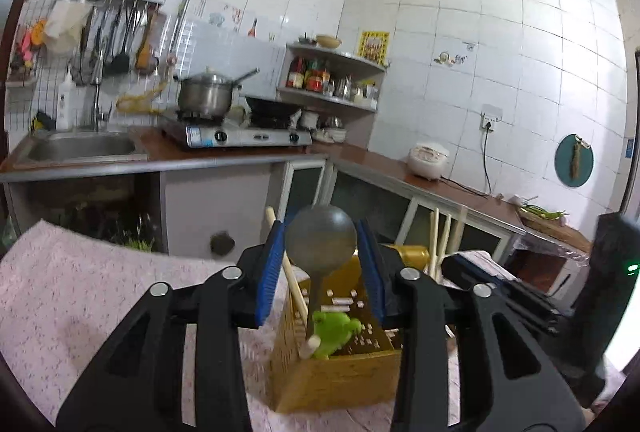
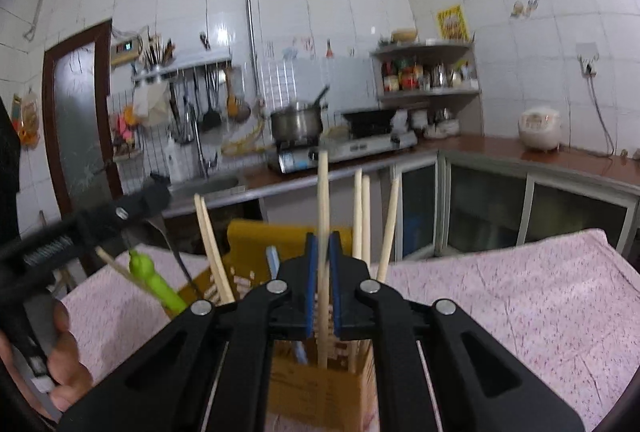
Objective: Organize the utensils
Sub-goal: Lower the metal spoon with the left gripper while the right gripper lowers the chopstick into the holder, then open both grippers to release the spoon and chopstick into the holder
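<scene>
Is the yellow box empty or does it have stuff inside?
Not empty. The yellow box holds upright chopsticks and a green-handled utensil.

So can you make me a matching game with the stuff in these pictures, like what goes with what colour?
Things:
1. spoon
2. utensil holder
3. chopstick between the right gripper's jaws
4. frog-shaped handle

Colours:
A. green
B. pale wood
C. grey
D. yellow-brown

Pairs: 1-C, 2-D, 3-B, 4-A
</scene>
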Tool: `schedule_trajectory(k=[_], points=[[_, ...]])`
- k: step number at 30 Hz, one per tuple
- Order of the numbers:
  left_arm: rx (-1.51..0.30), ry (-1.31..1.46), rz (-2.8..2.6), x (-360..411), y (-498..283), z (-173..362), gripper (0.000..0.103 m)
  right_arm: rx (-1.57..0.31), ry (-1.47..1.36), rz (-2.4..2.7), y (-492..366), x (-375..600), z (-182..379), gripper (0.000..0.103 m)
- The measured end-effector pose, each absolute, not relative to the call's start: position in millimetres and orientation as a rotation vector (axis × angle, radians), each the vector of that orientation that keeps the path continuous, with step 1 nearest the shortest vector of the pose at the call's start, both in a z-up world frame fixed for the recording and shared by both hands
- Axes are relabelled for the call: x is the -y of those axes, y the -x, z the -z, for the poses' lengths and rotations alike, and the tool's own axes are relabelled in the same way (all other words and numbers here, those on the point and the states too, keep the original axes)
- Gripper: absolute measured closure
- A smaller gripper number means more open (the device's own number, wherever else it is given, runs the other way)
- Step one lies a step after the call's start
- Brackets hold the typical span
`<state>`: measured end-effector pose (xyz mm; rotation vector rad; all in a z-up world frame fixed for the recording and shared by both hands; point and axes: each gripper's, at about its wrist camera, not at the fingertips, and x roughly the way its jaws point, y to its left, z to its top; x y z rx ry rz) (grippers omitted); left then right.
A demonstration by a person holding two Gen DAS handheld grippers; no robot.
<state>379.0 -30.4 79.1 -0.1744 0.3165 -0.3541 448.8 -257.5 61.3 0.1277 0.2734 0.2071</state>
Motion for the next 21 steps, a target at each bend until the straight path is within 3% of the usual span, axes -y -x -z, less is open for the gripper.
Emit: schedule_trajectory(k=[4,6,7,10,15,21], points=[[-0.357,0.169,0.36,27.9,-369.3,-77.4,0.059,-0.352,-0.113,-0.191,-448.4,259.3,-55.2,0.092],[-0.366,0.161,0.343,27.2,-363.7,-79.3,0.058,-0.387,-0.131,-0.182,-439.0,267.8,-54.6,0.059],[-0.368,0.174,0.343,23.2,-358.3,-82.2,0.058,-0.386,-0.14,-0.182,-433.8,270.8,-55.6,0.054],[-0.374,0.159,0.307,18.6,-342.0,-91.0,0.038,-0.38,-0.144,-0.156,-407.6,281.9,-61.4,0.046],[-0.363,0.088,0.226,7.8,-284.5,-100.9,0.005,-0.42,-0.132,-0.08,-357.8,291.3,-63.7,0.02],[-0.371,0.013,0.182,2.4,-214.2,-91.3,0.005,-0.386,-0.144,-0.03,-291.0,290.0,-62.6,0.006]])
